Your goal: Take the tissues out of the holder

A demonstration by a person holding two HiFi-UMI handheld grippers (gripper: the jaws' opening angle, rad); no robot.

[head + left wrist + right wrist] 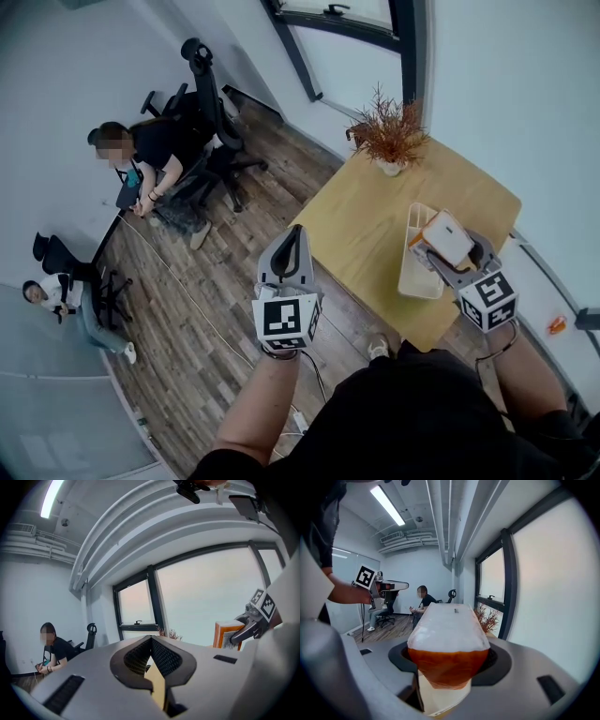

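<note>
- The right gripper (457,253) is gripping a tissue pack (449,634). Its jaws are standing partly apart and are pressing on the pack's orange end from both sides, while the white part is reaching forward past them.
- The left gripper (151,644) is holding nothing. Its jaws are meeting at the tips, and only a narrow slit is showing between them lower down.
- In the head view the pack is lying over the right side of the white holder (415,272). I cannot tell whether it is touching the holder.
- The holder is standing on the wooden table (361,220), near the edge closest to the person who is holding the grippers.
- The left gripper is hanging beside the table, over the wooden floor (216,319), well apart from the holder.
- A potted plant (389,141) with reddish twigs is standing at the far edge of the table.
- Further off, a person in dark clothes (150,155) is sitting near the wall, beside a black office chair (208,94).
- A second person (58,295) is sitting more to the left.
</note>
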